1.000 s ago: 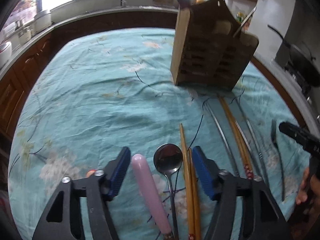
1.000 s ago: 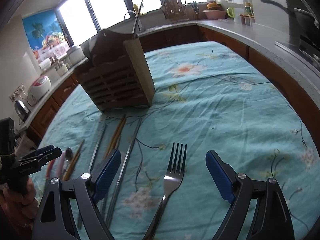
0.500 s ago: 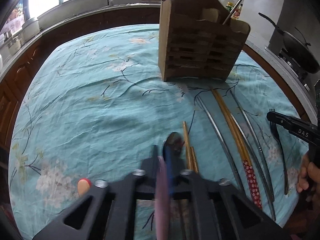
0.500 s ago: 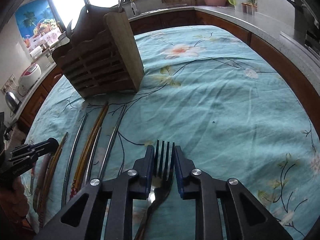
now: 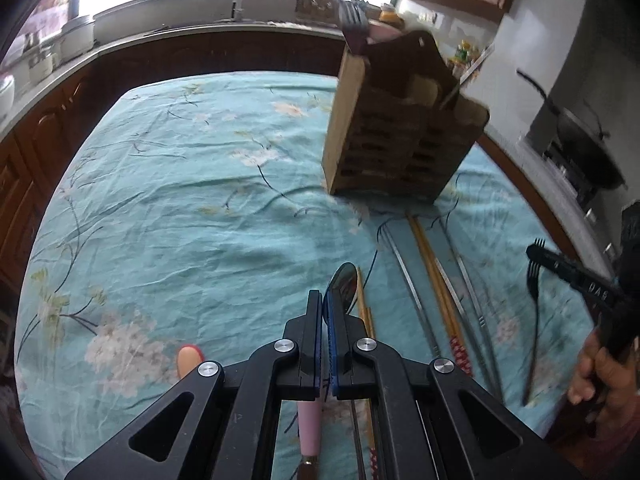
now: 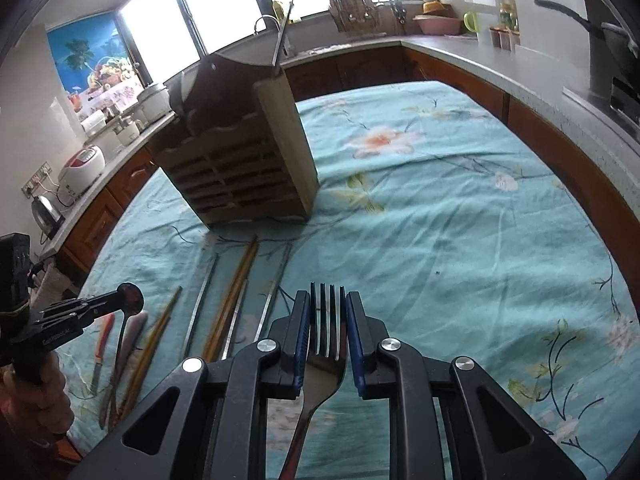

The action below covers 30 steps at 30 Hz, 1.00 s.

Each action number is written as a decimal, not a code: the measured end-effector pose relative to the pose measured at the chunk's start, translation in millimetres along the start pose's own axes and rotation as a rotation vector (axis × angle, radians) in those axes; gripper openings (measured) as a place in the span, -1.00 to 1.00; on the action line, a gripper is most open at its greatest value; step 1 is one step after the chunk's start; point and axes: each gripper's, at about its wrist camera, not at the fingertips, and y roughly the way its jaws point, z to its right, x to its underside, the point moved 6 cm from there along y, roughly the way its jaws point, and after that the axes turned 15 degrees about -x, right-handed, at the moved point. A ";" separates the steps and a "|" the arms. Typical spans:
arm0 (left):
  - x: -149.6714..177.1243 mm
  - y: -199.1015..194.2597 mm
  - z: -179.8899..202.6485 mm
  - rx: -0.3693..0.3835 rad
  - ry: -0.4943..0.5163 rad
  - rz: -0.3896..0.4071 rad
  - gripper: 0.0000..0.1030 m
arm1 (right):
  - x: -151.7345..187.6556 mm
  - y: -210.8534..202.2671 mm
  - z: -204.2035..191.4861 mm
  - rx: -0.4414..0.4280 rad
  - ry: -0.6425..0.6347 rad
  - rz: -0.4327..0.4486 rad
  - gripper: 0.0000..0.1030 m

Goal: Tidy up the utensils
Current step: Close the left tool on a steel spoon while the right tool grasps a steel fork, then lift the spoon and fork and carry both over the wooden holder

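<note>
your left gripper (image 5: 325, 312) was clamped thin on the spoon (image 5: 341, 282), and your right gripper (image 6: 328, 320) pinched the fork (image 6: 326, 344) by its neck, tines forward, likely so each could drop handle-first into the rack (image 6: 240, 160) standing ahead. chopsticks (image 6: 230, 300) lay on the cloth (image 6: 440, 240) between.

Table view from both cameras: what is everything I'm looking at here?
Tablecloth: one, teal floral, covering table.
Utensil rack: one, brown wood, standing on cloth.
Chopsticks: several, wooden and metal, lying before rack.
Knife: one, red handle, far left on cloth.
Pink-handled utensil: one, beneath left claw.
Spoon: one, silver, apparently in left claw.
Fork: one, silver, in right claw.
Left claw: black, blue pads, shut.
Right claw: same, gripping fork.
</note>
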 end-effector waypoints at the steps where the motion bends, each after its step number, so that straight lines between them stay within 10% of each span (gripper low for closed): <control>1: -1.6 -5.5 -3.5 0.004 -0.016 0.011 -0.98 | -1.9 -2.2 -2.7 -0.004 -0.004 0.007 -0.65; 30: -1.5 -95.0 -39.1 0.034 -0.161 0.233 -1.00 | -34.9 -46.9 -53.6 -0.028 -0.108 0.146 -0.96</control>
